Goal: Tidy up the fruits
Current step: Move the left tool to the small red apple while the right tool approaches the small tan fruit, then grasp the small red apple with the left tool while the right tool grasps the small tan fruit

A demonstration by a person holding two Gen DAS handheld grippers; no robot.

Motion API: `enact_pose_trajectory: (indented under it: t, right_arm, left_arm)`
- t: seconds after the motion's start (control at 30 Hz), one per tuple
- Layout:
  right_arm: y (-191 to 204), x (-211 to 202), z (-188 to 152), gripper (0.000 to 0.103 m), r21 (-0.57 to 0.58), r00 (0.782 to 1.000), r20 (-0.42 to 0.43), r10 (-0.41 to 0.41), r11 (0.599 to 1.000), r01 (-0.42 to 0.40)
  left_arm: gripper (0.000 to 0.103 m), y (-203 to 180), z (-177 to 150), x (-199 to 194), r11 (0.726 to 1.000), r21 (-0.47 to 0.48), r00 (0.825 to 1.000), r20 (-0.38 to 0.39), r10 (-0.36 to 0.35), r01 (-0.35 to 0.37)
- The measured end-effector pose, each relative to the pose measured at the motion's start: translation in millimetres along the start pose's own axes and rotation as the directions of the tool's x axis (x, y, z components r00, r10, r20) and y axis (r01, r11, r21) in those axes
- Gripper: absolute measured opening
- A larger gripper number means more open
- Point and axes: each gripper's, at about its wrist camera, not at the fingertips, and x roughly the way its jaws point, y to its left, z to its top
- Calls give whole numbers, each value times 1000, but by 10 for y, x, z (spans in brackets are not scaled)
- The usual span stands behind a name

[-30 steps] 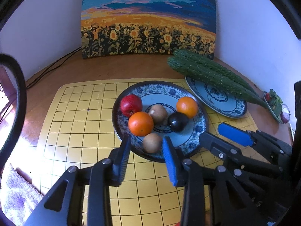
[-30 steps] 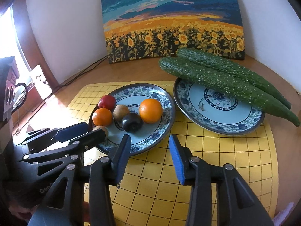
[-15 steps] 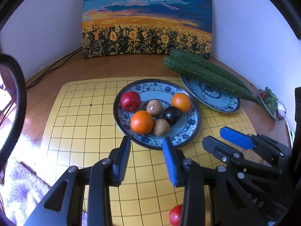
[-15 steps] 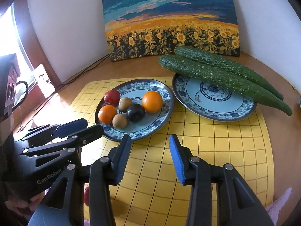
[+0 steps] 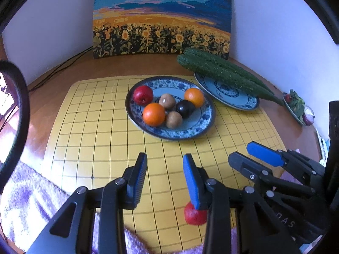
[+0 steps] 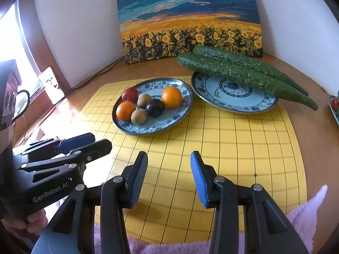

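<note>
A blue patterned plate (image 5: 203, 124) (image 6: 182, 114) on the yellow grid mat holds a red apple (image 5: 143, 95), two oranges (image 5: 154, 114), two brown kiwis (image 5: 173, 119) and a dark plum (image 5: 185, 108). A second plate (image 6: 233, 103) to its right carries two cucumbers (image 6: 233, 72). A small red fruit (image 5: 193, 214) lies on the mat's near edge, partly behind my left gripper's right finger. My left gripper (image 5: 165, 171) is open and empty, well short of the fruit plate. My right gripper (image 6: 168, 173) is open and empty over the mat; it also shows in the left wrist view (image 5: 252, 154).
A sunflower painting (image 5: 161, 19) leans on the back wall. A small dish of vegetables (image 5: 296, 105) sits at the far right. Purple fuzzy cloth (image 6: 307, 211) lies at the near edge of the mat. A black cable (image 6: 99, 72) runs along the back left.
Both grippers have pulled back toward the near edge, so the plates look farther away. The small red fruit at the mat's near edge has come into the left wrist view.
</note>
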Motion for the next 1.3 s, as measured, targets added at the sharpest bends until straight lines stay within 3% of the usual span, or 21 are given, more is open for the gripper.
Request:
enact_pose_trajectory:
  t: [0.63, 1.3]
  right_arm:
    - [3, -193, -329, 43, -7, 1000, -10, -27, 1000, 27]
    - [-46, -237, -428, 43, -4, 1000, -21, -23, 1000, 23]
  left_arm:
    - [37, -126, -317, -238, 997, 38, 998, -8, -66, 66]
    - [37, -273, -426, -116, 990, 76, 992, -50, -114, 117]
